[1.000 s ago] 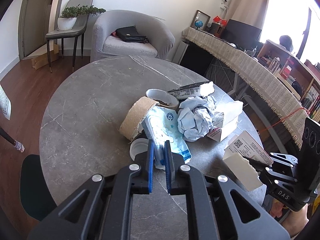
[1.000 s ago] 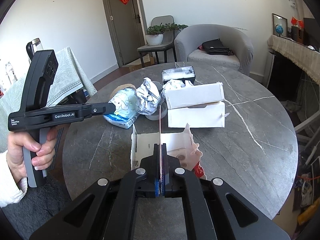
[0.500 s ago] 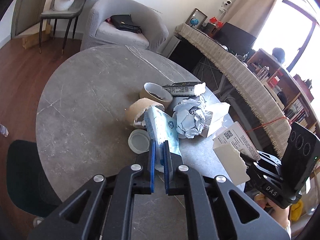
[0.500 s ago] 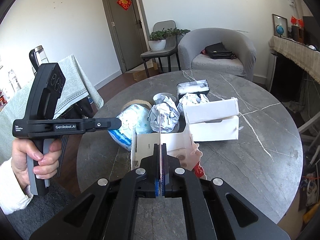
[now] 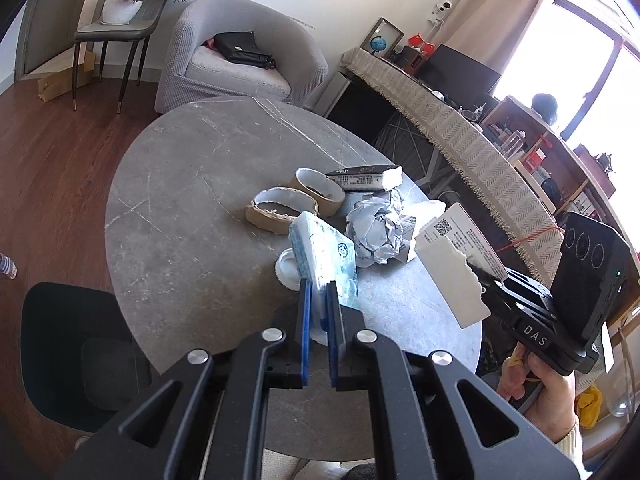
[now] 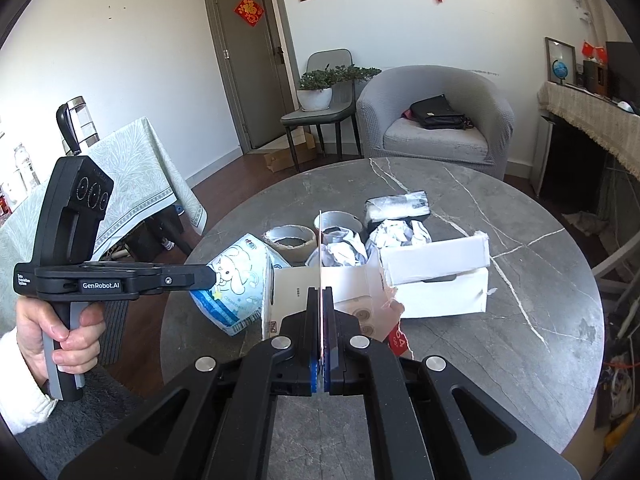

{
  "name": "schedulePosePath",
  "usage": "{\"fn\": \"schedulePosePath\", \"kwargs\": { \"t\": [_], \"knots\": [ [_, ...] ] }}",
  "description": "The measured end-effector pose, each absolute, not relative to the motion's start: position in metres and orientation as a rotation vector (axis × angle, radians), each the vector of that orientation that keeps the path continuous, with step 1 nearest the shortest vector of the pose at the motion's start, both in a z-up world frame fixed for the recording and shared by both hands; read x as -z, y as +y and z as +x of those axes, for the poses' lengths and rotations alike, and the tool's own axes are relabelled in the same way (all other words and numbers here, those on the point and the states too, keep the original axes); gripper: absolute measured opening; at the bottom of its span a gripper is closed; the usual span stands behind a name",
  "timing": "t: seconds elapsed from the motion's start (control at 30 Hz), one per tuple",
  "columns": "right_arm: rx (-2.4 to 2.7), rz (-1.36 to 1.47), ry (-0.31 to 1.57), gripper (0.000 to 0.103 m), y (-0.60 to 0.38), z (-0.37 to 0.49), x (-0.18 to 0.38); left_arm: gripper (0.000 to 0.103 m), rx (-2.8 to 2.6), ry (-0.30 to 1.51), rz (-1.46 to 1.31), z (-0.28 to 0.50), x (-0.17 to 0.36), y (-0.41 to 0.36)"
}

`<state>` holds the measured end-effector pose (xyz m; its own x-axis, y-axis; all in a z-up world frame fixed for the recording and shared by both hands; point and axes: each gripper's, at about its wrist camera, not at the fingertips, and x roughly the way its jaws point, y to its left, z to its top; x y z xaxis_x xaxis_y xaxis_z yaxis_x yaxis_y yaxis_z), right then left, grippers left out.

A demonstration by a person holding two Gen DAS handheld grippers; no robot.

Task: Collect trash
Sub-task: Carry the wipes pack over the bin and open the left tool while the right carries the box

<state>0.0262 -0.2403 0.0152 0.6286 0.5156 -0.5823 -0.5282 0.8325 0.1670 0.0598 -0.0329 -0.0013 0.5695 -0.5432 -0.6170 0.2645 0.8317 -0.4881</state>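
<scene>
While the heap of trash waits on the round grey counter (image 5: 180, 208), you carry a piece in each hand. Your left hand-held gripper (image 5: 318, 312) is clamped on the end of the blue tissue pack (image 5: 324, 256), which tilts up clear of the stone, likely so it comes away without dragging the white lid (image 5: 287, 268) beside it. Your right hand-held gripper (image 6: 321, 320) pinches the thin wall of a torn white carton (image 6: 344, 292), held edge-on and raised. Left behind near the middle are two tape rolls (image 5: 282, 210), a crumpled paper ball (image 5: 376, 232), a white box (image 6: 434, 276) and a wrapped packet (image 6: 396, 205). No bin shows in either view.
</scene>
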Motion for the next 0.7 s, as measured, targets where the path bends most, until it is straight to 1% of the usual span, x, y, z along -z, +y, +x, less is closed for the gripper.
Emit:
{"fn": "schedulePosePath", "kwargs": {
  "t": [0.47, 0.7],
  "knots": [
    [-0.699, -0.051, 0.659, 0.001, -0.165, 0.041, -0.02, 0.008, 0.4, 0.795, -0.374, 0.051, -0.006, 0.043],
    [-0.76, -0.074, 0.67, 0.001, -0.113, 0.05, -0.02, 0.008, 0.275, 0.795, -0.3, 0.044, 0.001, 0.091]
  ]
}}
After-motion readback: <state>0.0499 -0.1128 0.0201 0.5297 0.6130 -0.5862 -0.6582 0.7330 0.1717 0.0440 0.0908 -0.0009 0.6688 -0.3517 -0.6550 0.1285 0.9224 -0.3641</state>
